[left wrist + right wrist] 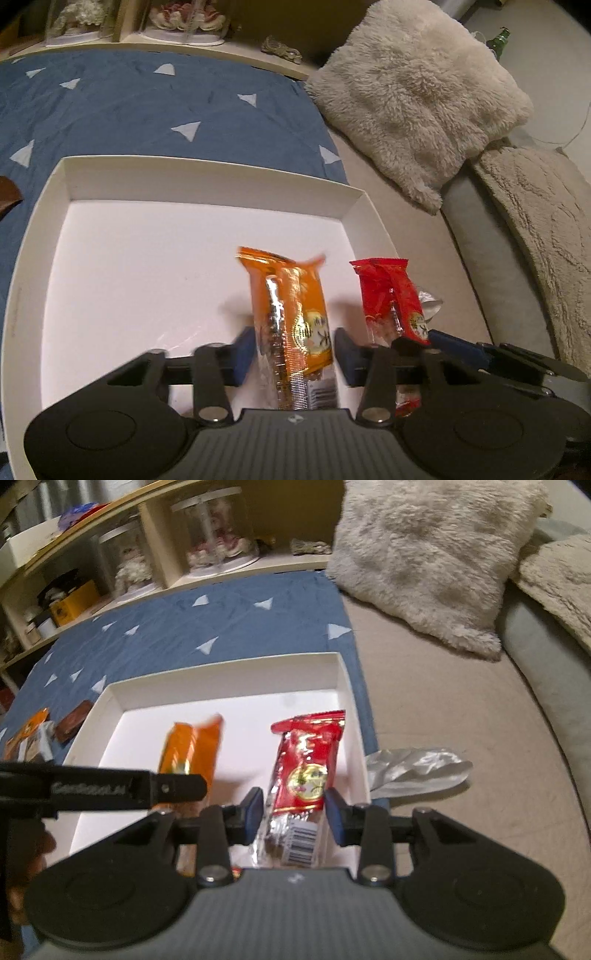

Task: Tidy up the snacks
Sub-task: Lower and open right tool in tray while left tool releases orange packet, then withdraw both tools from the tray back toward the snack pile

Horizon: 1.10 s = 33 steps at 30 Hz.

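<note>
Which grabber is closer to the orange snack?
Left. The left gripper has the orange snack right between its fingers, over the white box. The right gripper is beside it, around the red snack instead.

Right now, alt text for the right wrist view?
The right gripper straddles a red snack packet over a white box. An orange packet sits left of it, with crumpled silver wrapper outside the box.
</note>
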Tool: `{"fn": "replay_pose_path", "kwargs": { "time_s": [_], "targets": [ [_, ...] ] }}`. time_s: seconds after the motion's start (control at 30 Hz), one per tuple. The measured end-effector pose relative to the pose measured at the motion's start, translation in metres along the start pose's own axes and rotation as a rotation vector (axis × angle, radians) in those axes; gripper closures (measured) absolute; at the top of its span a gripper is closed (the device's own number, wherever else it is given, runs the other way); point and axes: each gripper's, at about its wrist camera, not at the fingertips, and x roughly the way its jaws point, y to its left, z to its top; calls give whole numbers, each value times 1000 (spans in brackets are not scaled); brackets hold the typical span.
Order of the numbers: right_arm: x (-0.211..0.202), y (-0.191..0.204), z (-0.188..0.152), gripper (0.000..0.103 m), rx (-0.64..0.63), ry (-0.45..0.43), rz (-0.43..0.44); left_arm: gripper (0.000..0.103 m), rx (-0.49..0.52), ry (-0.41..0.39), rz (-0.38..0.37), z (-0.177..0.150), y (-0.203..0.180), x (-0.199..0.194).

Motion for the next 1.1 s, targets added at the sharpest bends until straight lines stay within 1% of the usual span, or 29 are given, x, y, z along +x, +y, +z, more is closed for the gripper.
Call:
{"fn": "replay_pose_path", "kwargs": {
  "time_s": [0.03, 0.1, 0.27, 0.43, 0.57, 0.67, 0.73, 0.9, 1.0, 1.1],
  "targets": [
    [2, -2, 0, 53, 6, 11, -4, 36, 4, 2, 0, 0, 0, 0],
    [1, -4, -1, 52, 20, 40, -12, 31, 13, 1, 19, -1, 0, -1],
    [-2, -9, -6, 51, 29, 56, -12, 28, 8, 26, 48, -4, 8, -4],
    [-10, -11, -13, 47, 56, 51, -10, 20, 25, 38, 77, -10, 15, -13],
    [-18, -9, -18, 43, 62, 46, -11, 17, 36, 44, 89, -14, 19, -23],
    [-27, -6, -22, 37, 60, 36, -15, 13, 46, 44, 91, -17, 19, -32],
    [-33, -4, -25, 26, 60, 25, -24, 9, 51, 42, 91, -21, 19, -38],
    [-50, 0, -32, 12, 73, -5, -45, 1, 65, 35, 96, -29, 19, -52],
    [-61, 2, -36, 0, 73, -15, -59, 0, 67, 23, 101, -33, 21, -60],
    [-69, 4, -40, 1, 73, -19, -65, 0, 72, 14, 103, -36, 23, -68]
  ]
}}
